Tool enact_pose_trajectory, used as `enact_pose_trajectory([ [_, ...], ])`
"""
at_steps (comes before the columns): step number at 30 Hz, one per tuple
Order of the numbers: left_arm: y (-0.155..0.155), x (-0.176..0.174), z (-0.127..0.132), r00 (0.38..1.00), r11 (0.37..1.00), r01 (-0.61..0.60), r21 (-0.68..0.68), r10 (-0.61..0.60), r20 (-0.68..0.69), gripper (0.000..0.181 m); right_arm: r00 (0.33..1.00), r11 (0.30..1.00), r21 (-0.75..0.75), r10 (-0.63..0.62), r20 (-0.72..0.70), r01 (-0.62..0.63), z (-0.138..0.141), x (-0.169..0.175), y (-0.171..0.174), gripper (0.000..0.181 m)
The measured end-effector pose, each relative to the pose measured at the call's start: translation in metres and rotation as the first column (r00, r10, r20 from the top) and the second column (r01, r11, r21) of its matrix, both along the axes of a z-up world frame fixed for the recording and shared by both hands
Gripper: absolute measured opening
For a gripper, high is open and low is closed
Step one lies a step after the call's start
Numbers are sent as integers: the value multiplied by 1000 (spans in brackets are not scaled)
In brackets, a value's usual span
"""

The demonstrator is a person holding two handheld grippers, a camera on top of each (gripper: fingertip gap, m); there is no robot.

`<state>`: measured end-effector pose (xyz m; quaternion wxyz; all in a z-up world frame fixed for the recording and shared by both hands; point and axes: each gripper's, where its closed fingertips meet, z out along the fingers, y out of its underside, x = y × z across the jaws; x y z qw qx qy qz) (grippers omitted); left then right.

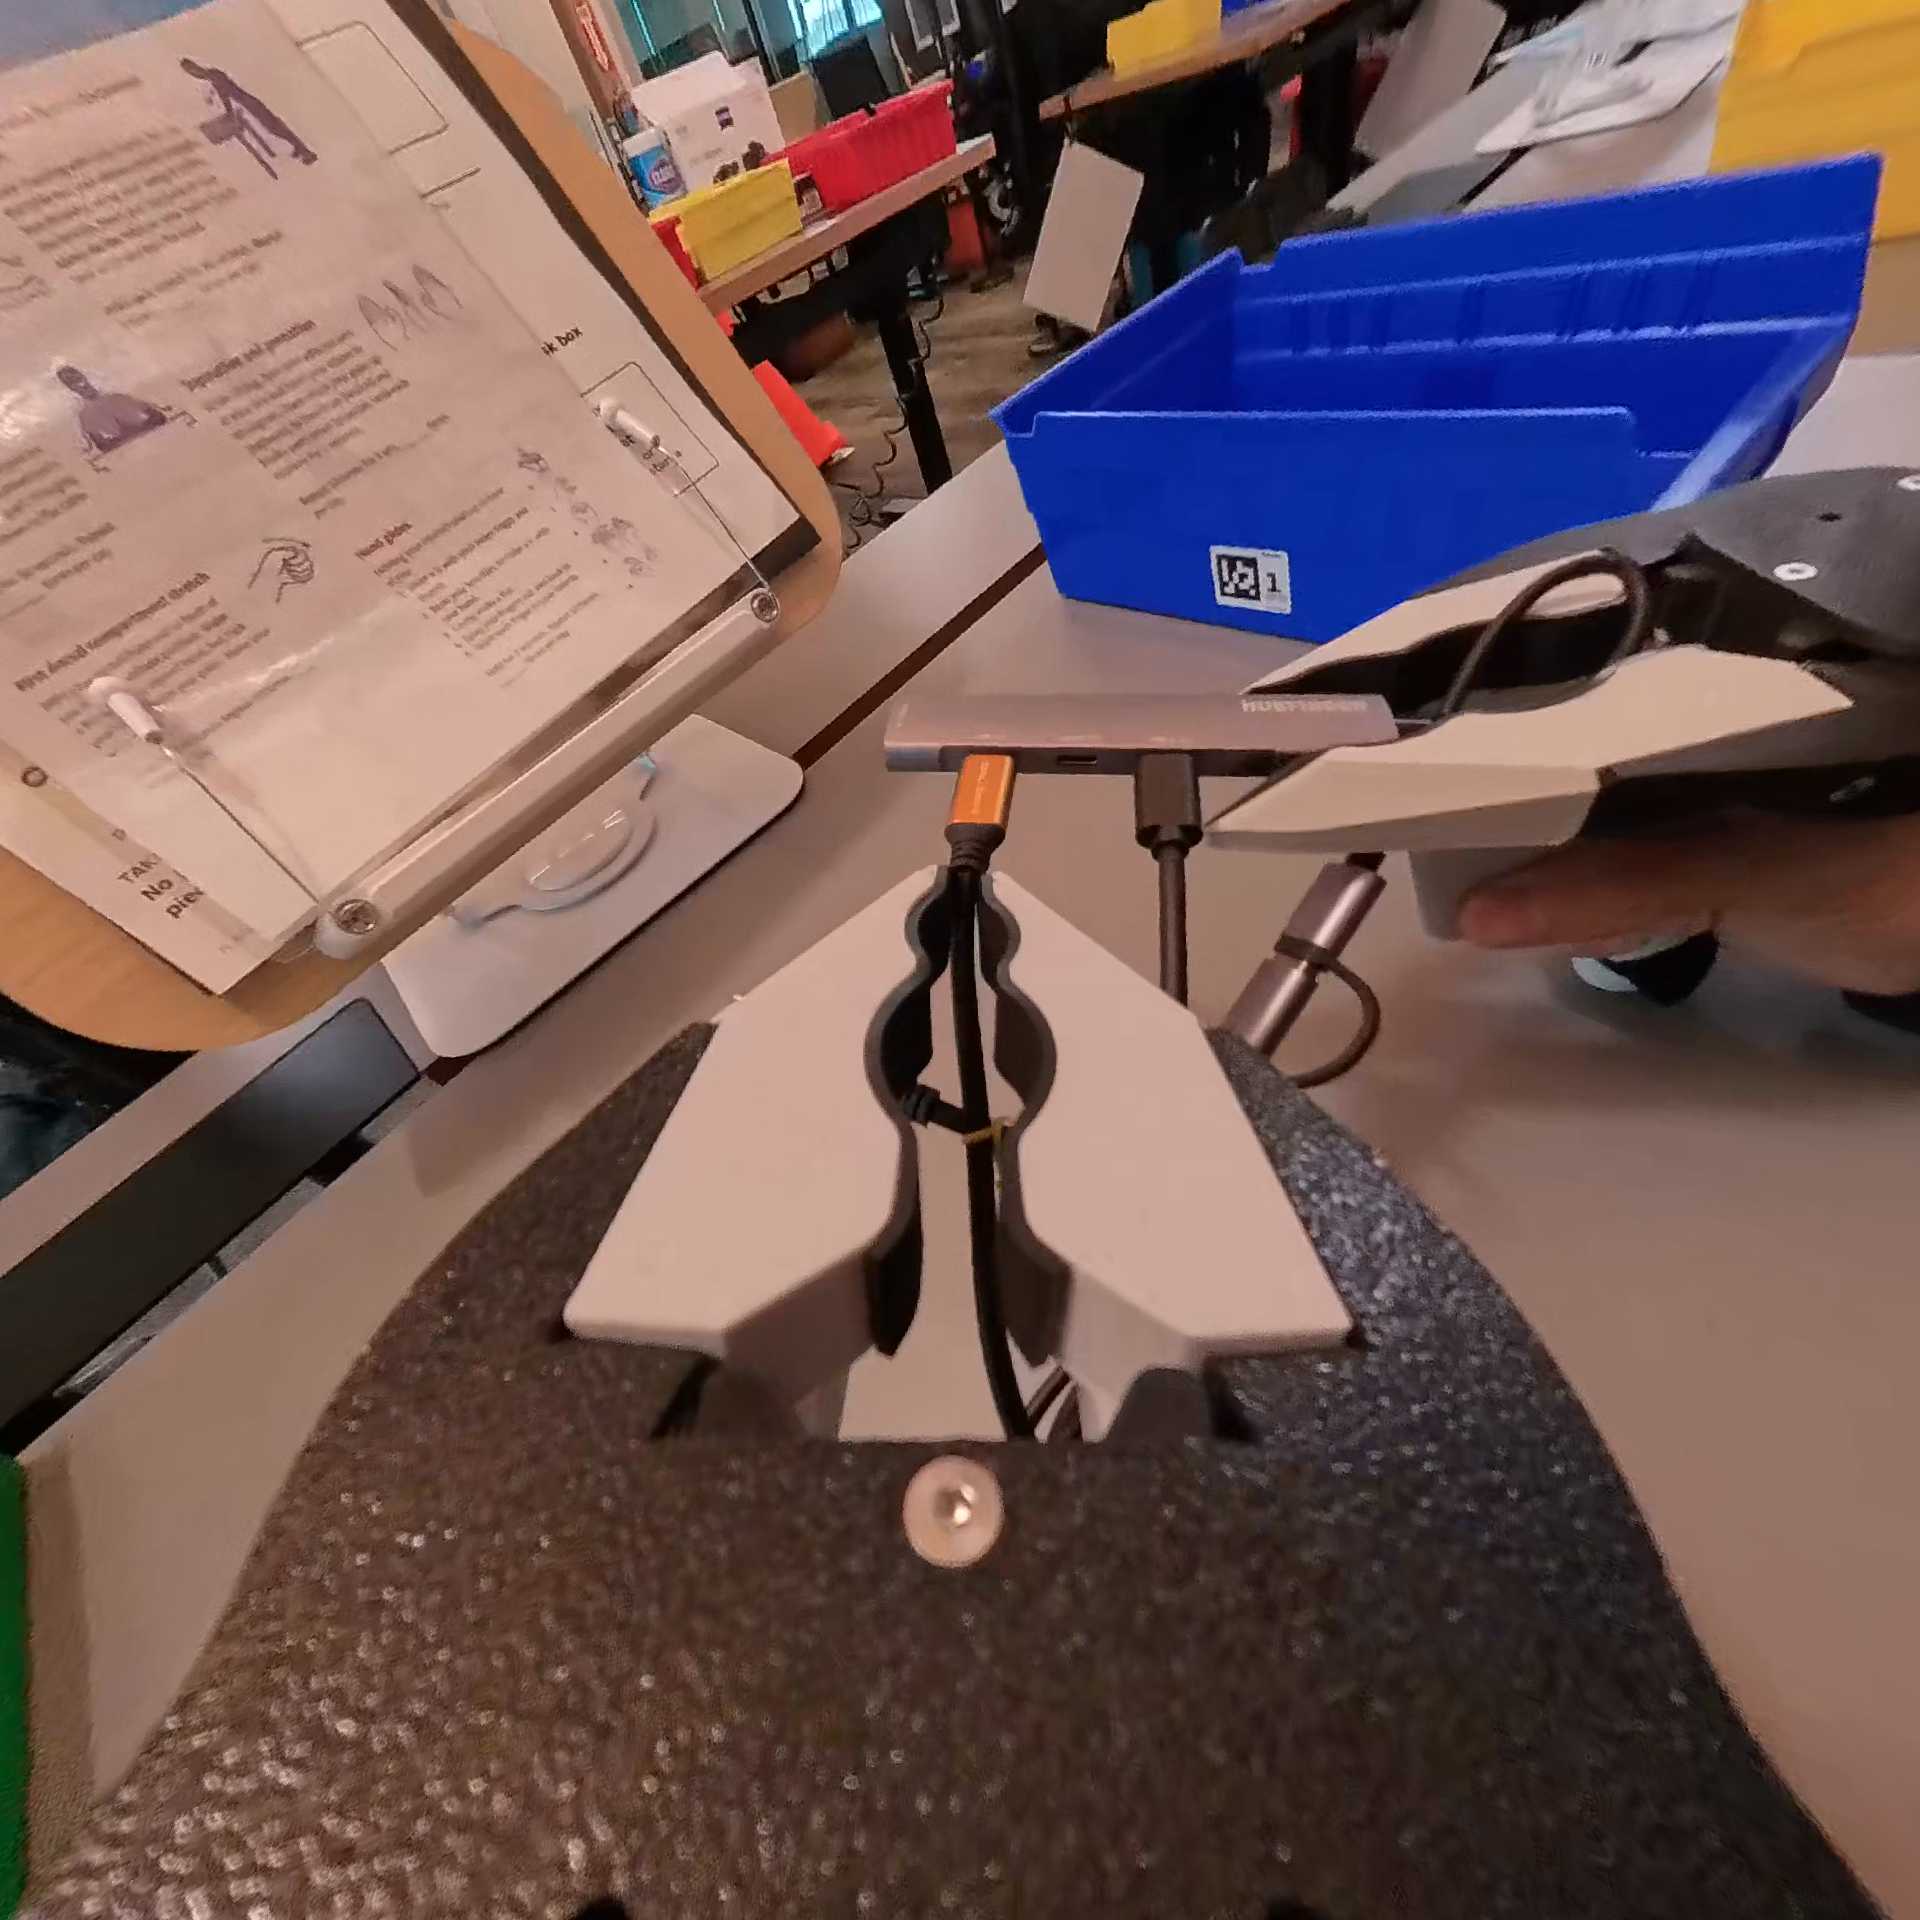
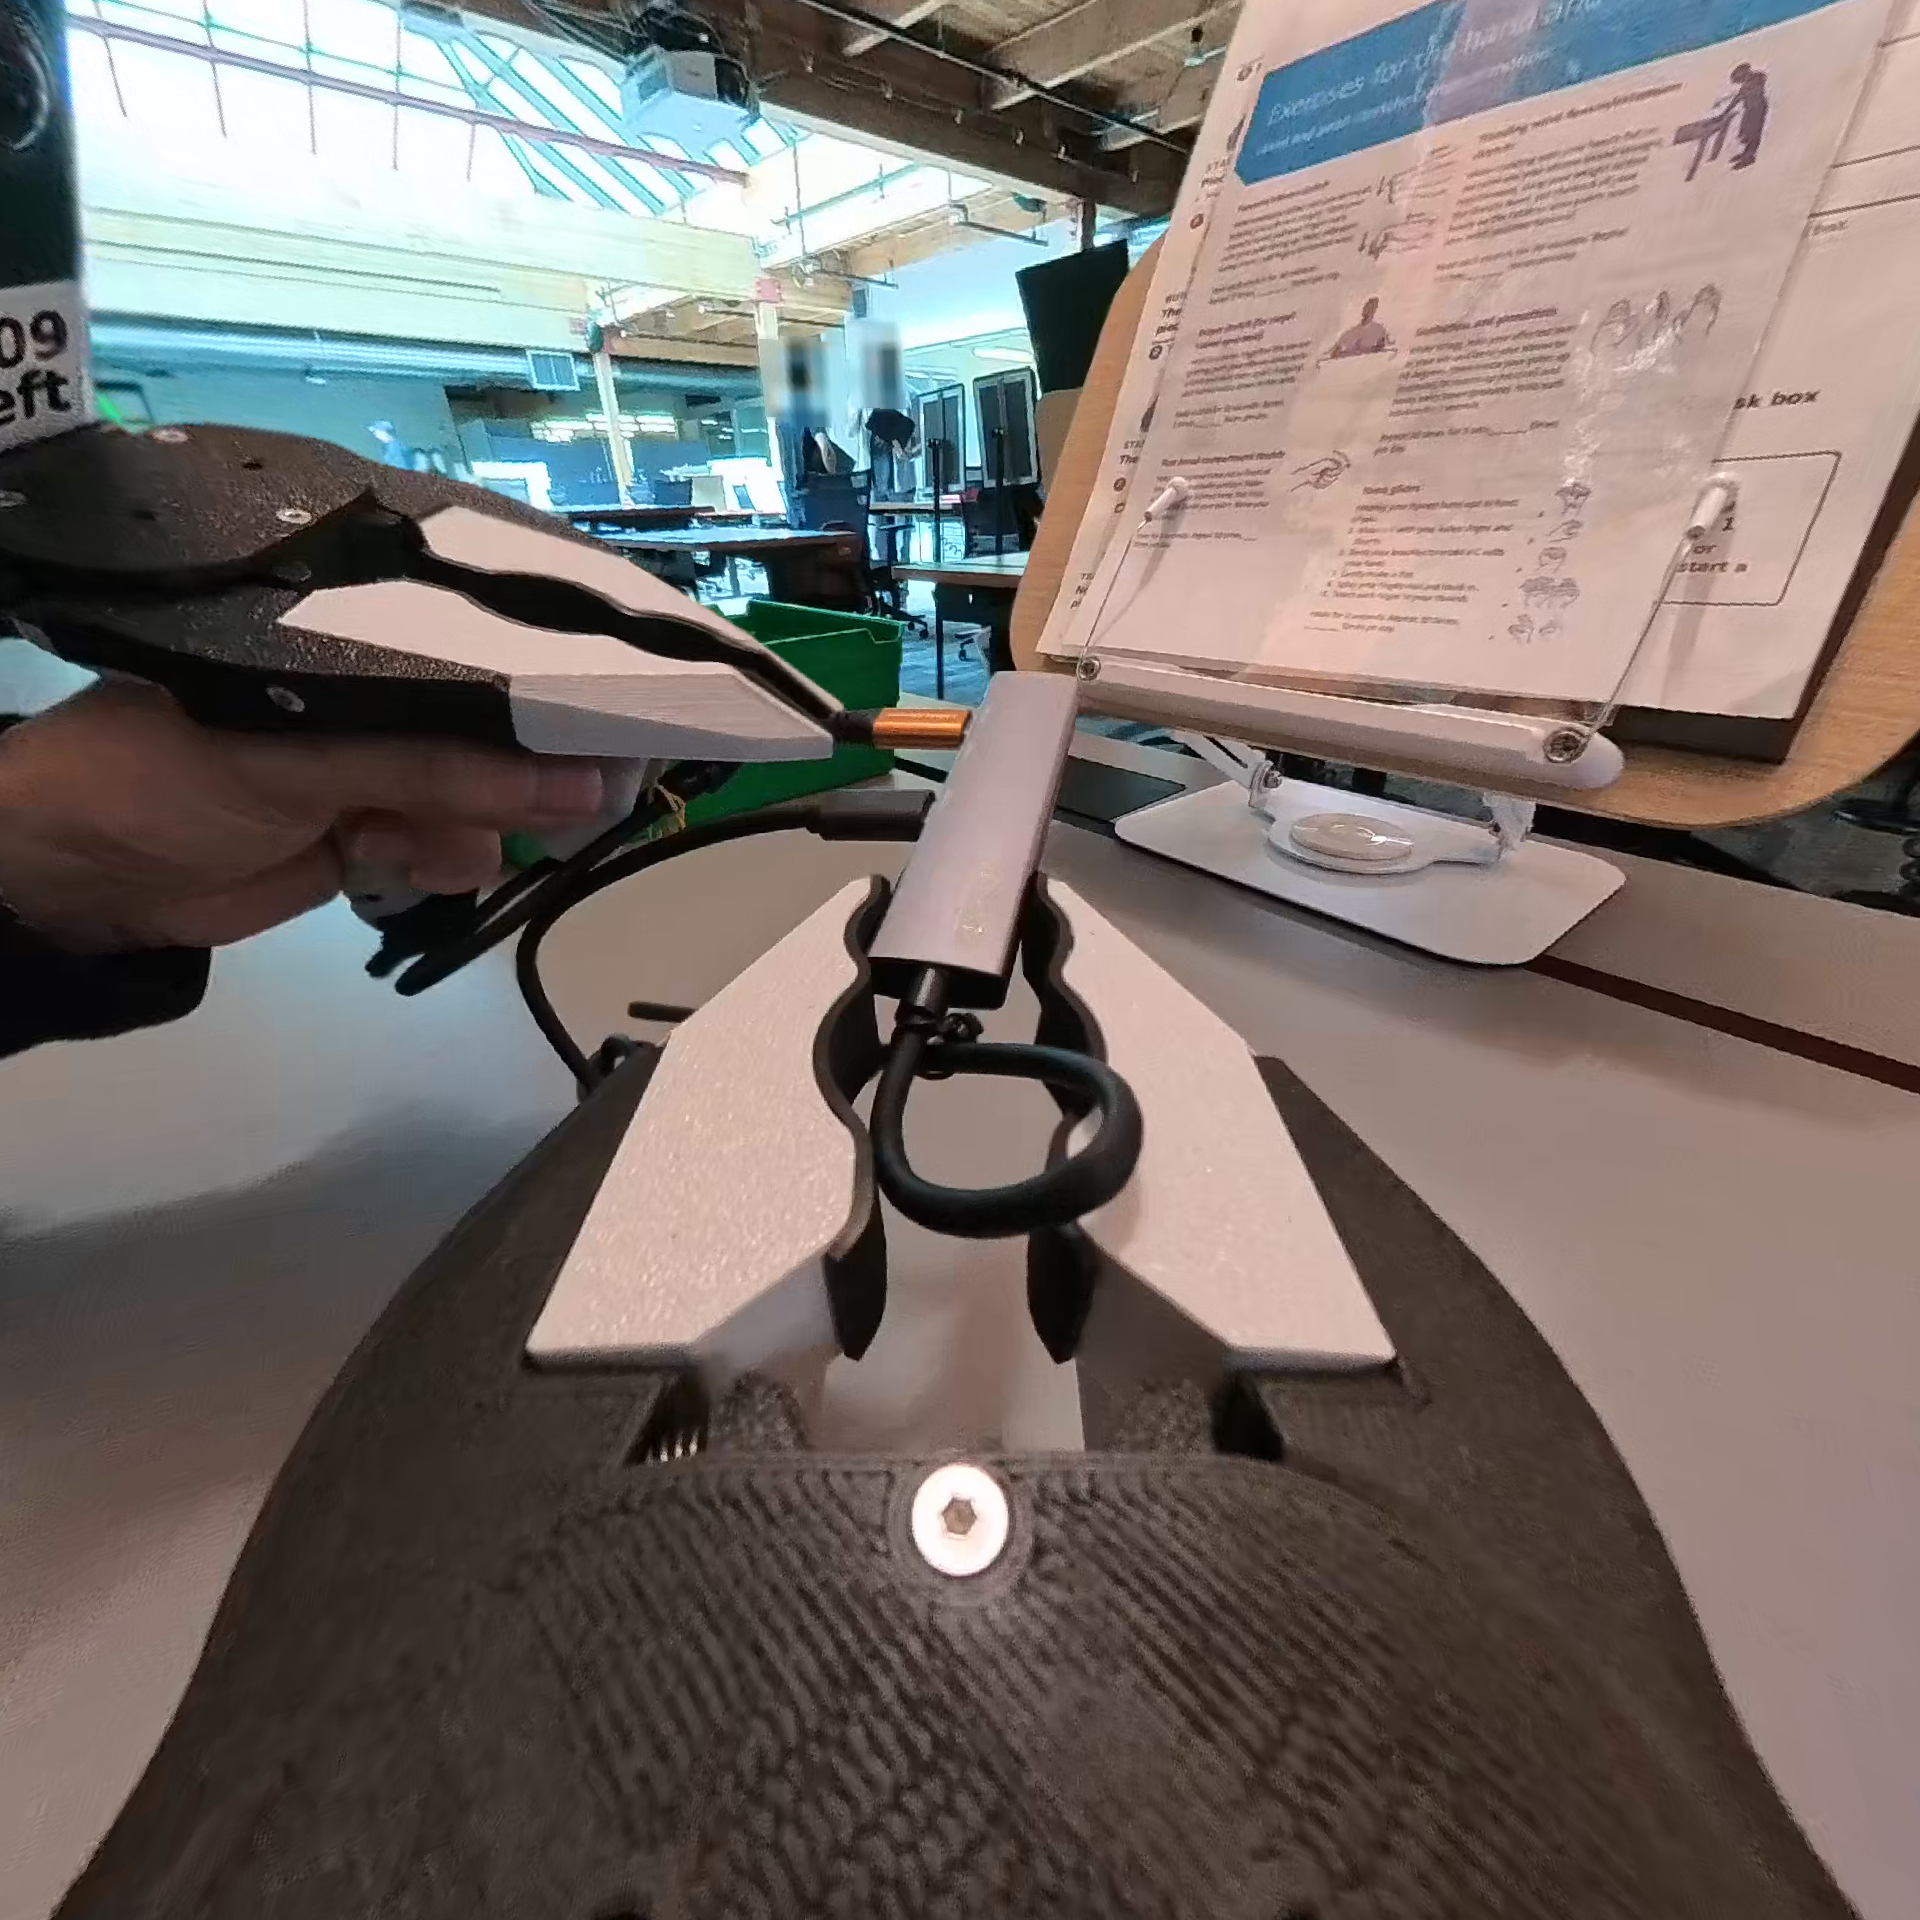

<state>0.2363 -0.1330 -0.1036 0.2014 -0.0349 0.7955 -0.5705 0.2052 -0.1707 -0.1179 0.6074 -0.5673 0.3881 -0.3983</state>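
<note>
A slim grey hub (image 1: 1132, 722) is held above the grey table. My right gripper (image 2: 961, 894) is shut on the hub's (image 2: 987, 790) near end, and the hub's own black lead (image 2: 997, 1195) loops between its fingers. My left gripper (image 1: 961, 883) is shut on a black cable (image 1: 971, 1039) just behind its orange plug (image 1: 982, 795). The plug sits in a port on the hub's side. In the right wrist view the left gripper (image 2: 831, 727) comes in from the left, with the orange plug (image 2: 920, 730) at its tips. The right gripper (image 1: 1236, 753) enters the left wrist view from the right.
A second black plug (image 1: 1169, 800) is also in the hub. A grey adapter connector (image 1: 1309, 956) hangs below. A blue bin (image 1: 1351, 436) stands behind on the table. A document stand (image 2: 1455, 416) with printed sheets stands close by. A green bin (image 2: 821, 644) lies farther off. The tips of one gripper are about 6 cm away from the tips of the other.
</note>
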Motion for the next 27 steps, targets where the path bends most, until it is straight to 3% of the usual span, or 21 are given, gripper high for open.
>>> enact_pose_trajectory([
  [9,-1,0,-1,999,999,34,-7,-33,19,1,1000,1000,-14,13,6,-13,-1,0,0,26],
  [13,-2,-7,-1,998,997,63,-32,-63,19,3,999,998,52,19,44,-21,6,-1,-4,24],
  [17,5,-23,10,994,989,108,-97,-104,44,13,995,1000,10,-2,98,1,16,-5,-7,23],
  [21,1,-55,8,982,982,189,-25,-188,25,12,989,999,-13,-32,142,34,23,-7,-8,23],
  [27,-10,-51,4,993,995,86,42,-90,80,5,981,998,-41,-29,190,37,31,-13,2,23],
])
